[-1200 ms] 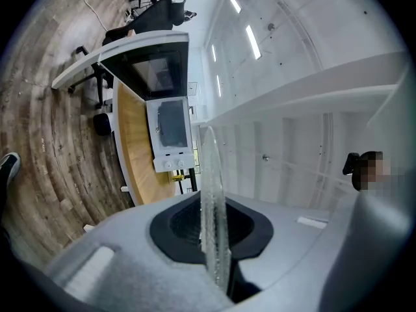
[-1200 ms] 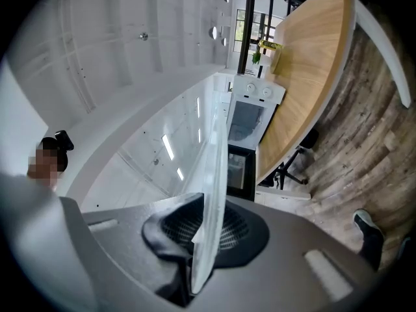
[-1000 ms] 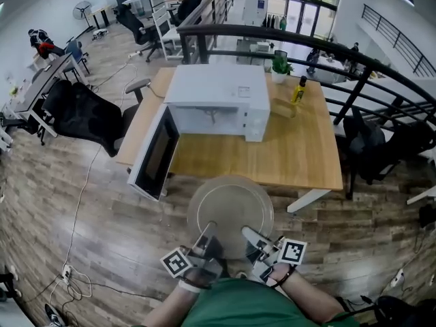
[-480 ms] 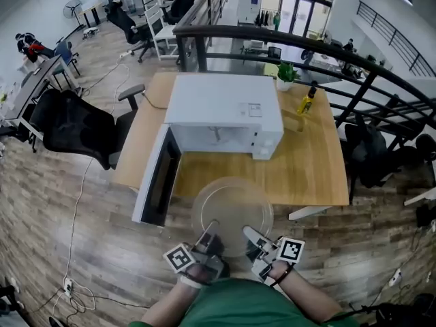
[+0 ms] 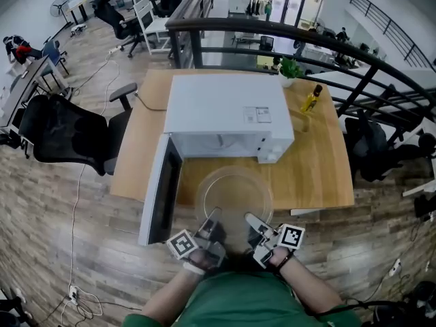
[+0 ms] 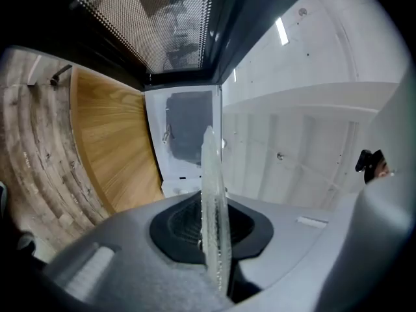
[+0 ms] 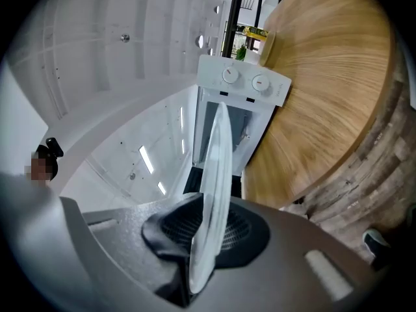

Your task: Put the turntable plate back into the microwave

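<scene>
Plate (image 5: 234,196) is way closer to the microwave (image 5: 228,114) than a second ago, level just short of its open mouth at 12 o'clock, left gripper (image 5: 210,222) and right gripper (image 5: 254,222) each pinched nearly shut on its near rim, so sliding it in looks next.

The top of the microwave (image 5: 228,114) hides most of its cavity. The plate (image 5: 234,195) has its near rim buried inside the left gripper (image 5: 214,215) and right gripper (image 5: 251,219). Print on the bottle (image 5: 312,99) is too small to read.
</scene>
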A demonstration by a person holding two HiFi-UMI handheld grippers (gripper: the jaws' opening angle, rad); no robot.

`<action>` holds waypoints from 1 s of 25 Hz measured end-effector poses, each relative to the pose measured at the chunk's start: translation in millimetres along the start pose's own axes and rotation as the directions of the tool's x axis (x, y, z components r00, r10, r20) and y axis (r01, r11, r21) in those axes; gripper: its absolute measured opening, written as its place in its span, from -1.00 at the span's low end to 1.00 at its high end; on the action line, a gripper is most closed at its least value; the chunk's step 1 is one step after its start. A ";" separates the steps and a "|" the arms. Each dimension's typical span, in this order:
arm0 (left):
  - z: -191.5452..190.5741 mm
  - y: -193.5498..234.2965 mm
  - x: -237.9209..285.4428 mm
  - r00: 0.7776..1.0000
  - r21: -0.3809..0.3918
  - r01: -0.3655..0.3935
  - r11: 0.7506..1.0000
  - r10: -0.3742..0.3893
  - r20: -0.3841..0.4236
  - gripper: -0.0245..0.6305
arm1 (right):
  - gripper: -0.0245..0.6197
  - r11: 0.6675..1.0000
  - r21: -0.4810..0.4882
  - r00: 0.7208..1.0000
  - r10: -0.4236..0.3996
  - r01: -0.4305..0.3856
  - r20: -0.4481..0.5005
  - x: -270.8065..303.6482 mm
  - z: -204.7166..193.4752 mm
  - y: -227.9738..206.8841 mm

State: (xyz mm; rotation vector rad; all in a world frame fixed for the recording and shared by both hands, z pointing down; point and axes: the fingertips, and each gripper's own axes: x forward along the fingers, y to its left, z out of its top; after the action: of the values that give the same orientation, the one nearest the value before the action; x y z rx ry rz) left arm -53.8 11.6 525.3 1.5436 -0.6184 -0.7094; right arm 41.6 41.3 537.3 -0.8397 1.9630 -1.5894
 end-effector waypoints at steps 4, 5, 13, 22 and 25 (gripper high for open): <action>19.1 21.1 16.9 1.000 -0.033 -0.006 0.999 0.007 0.014 -0.83 | -0.78 1.000 0.003 1.000 -0.026 0.026 -0.013 20.0 15.0 -17.9; 23.0 27.2 21.6 1.000 -0.042 -0.006 0.999 0.007 0.018 -0.83 | -0.78 1.000 0.008 0.999 -0.029 0.029 -0.018 24.5 18.6 -23.8; 65.6 69.6 66.9 0.997 -0.010 -0.068 0.998 0.068 0.033 -0.83 | -0.77 0.999 0.029 0.997 -0.022 0.024 -0.071 73.8 57.0 -72.1; 101.1 103.0 109.4 0.991 -0.026 -0.103 0.994 0.105 0.085 -0.82 | -0.76 0.998 0.042 0.992 -0.036 0.041 -0.123 119.3 95.4 -107.3; 109.1 107.7 116.2 0.990 -0.039 -0.099 0.994 0.102 0.099 -0.82 | -0.76 0.998 0.044 0.989 -0.041 0.048 -0.141 128.6 100.6 -113.3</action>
State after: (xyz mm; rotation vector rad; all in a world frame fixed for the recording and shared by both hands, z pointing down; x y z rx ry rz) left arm -55.7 -156.8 618.2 1.4418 -0.7508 -0.7207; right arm 40.2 -135.4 628.4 -0.7779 2.0064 -1.7564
